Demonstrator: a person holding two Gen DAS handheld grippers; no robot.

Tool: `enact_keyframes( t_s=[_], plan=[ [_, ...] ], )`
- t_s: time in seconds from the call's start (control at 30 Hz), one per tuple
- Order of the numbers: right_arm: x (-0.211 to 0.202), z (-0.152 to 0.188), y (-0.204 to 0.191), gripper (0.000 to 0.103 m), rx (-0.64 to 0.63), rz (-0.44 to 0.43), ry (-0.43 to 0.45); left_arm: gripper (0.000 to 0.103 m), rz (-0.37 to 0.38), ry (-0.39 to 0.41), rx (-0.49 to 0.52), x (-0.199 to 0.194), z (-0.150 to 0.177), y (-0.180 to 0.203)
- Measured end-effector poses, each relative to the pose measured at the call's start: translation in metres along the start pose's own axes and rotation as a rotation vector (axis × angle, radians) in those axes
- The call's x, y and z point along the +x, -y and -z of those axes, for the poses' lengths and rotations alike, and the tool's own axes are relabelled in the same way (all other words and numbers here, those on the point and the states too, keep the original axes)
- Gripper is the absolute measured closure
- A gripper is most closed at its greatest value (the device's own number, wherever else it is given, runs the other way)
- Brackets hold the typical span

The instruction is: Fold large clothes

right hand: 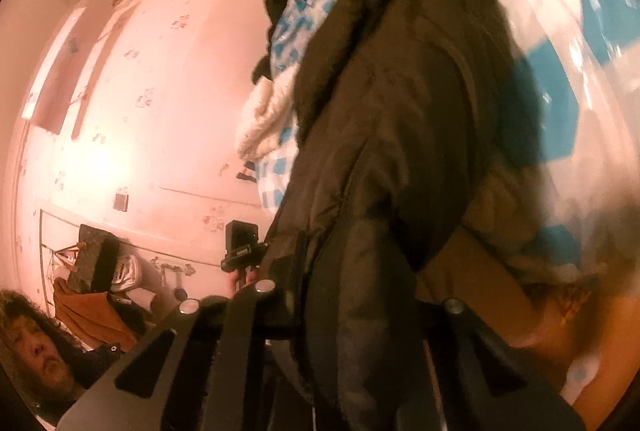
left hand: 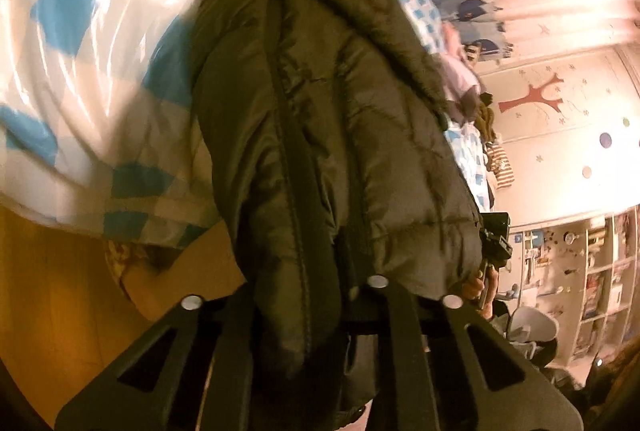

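Olive-green quilted puffer coat (left hand: 320, 135) fills the middle of both wrist views, so a lot is covered. Its lower hem runs out of frame at the bottom, and the top end with the fur trim is blurry. Fingertips of both grippers are buried in the fabric: the left gripper (left hand: 316, 295) and the right gripper (right hand: 352, 295) each look clamped on a bunched edge of the coat, but the actual pinch point is hidden.

The coat hangs stretched between the grippers above the blue-and-white checked bedspread (left hand: 80, 31), its long axis running away from the cameras toward the fur collar, zipper seam along that line.

Left of the coat in the left view, the bedspread's edge drops to an orange wooden floor (left hand: 48, 291), which shows bare boards. Right of the coat there, a pink wall with a tree decal (left hand: 536, 99) and white cluttered shelves (left hand: 592, 271). The other handheld gripper peeks out beside the coat in each view.
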State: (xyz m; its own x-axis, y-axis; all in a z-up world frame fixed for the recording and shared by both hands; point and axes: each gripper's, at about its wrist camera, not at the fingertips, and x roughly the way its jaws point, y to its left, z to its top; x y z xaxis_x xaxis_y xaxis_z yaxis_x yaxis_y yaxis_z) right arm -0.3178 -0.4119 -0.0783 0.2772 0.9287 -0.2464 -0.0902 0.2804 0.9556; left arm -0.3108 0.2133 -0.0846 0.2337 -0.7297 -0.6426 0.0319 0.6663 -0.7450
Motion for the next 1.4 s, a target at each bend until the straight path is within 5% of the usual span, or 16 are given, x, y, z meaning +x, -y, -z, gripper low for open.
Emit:
enact_keyframes(
  t_s=[0.13,0.3,0.33,0.43,0.63,0.67,0.77,0.83,0.93,1.2,1.4],
  plan=[
    [-0.009,0.006,-0.028,0.091,-0.057,-0.049,0.006,0.096,0.040,0.035,0.070,-0.024,0.006,0.022],
    [-0.012,0.016,-0.029,0.088,-0.054,-0.050,-0.036,0.092,0.042,-0.037,0.072,-0.025,0.014,0.014],
    [-0.011,0.017,-0.021,0.084,-0.027,-0.049,-0.046,0.082,0.046,-0.057,0.052,-0.022,0.014,0.006],
    [-0.010,0.018,0.012,0.045,0.054,-0.026,-0.060,0.048,0.042,-0.066,-0.026,-0.014,0.015,-0.020],
    [-0.009,0.022,0.034,0.046,0.095,-0.050,-0.052,0.039,0.053,-0.074,-0.081,0.001,0.018,-0.038],
    [-0.010,0.022,0.035,0.060,0.090,-0.051,-0.052,0.039,0.051,-0.074,-0.080,0.002,0.018,-0.038],
    [-0.010,0.022,0.031,0.081,0.069,-0.037,-0.024,0.046,0.022,-0.056,-0.074,0.005,0.018,-0.031],
    [-0.011,0.023,0.028,0.084,0.054,-0.036,-0.007,0.082,0.029,-0.055,-0.055,0.006,0.017,-0.024],
    [-0.013,0.023,0.020,0.086,0.037,-0.053,0.015,0.093,-0.005,-0.036,-0.014,0.003,0.017,-0.009],
    [-0.024,0.023,-0.019,0.087,-0.038,-0.131,0.066,0.096,0.063,0.076,0.051,-0.037,0.011,0.031],
    [-0.021,0.021,-0.030,0.087,-0.062,-0.117,0.038,0.096,0.064,0.060,0.091,-0.043,0.012,0.041]
  ],
)
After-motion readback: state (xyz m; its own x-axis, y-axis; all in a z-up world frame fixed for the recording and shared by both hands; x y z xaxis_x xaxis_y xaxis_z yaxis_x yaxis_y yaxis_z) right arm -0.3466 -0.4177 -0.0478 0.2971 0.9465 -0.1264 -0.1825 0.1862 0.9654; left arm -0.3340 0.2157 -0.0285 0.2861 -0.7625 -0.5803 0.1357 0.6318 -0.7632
